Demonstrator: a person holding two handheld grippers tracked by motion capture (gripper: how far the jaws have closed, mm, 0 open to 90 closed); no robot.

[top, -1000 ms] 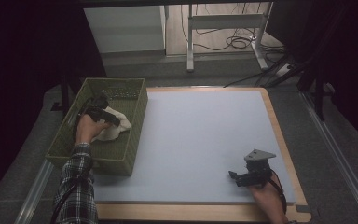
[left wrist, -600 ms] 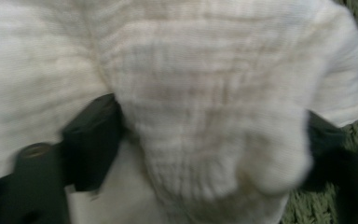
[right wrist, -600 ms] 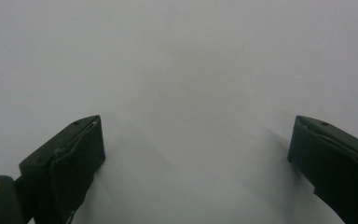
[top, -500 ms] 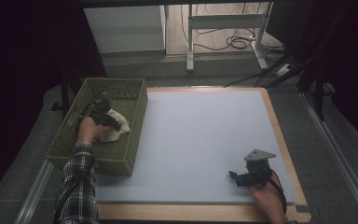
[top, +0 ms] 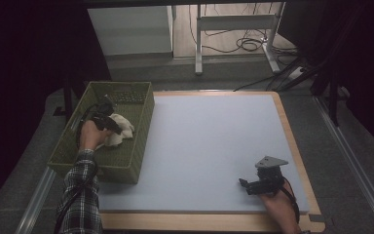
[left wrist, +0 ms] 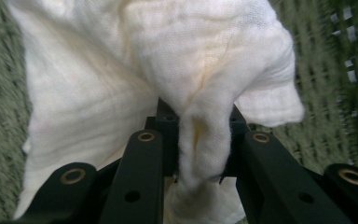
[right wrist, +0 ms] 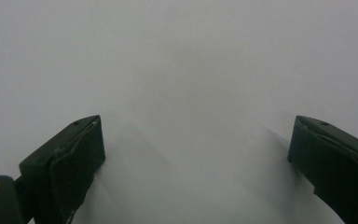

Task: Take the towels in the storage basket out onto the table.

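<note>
The left tool (top: 111, 123) is seen inside the olive-green woven plastic basket (top: 141, 141), which is set at the left edge of the pale grey-blue padded surface (top: 209, 146) with the wooden border. The crumpled cream-white cloth (top: 121, 130) is lying in the basket, toward its right wall, with the left tool on top of it. In the left gripper view, a bunched fold of the cloth (left wrist: 200, 154) is pinched between the two black jaws; the jaws have just been closing and are now drawn narrow on the fabric, with the rest of the cloth spread above and to the left against the basket weave. The left hand (top: 91, 136), in a plaid sleeve, is wrapped around the tool body. The right tool (top: 246, 184) is held low near the front right corner of the surface, well apart from the basket, pointing left, with its grey three-cornered plate on top. In the right gripper view its jaws are spread wide with nothing between them, just bare surface (right wrist: 191, 84) ahead. Whether the cloth is lifted off the basket floor cannot be told.
</note>
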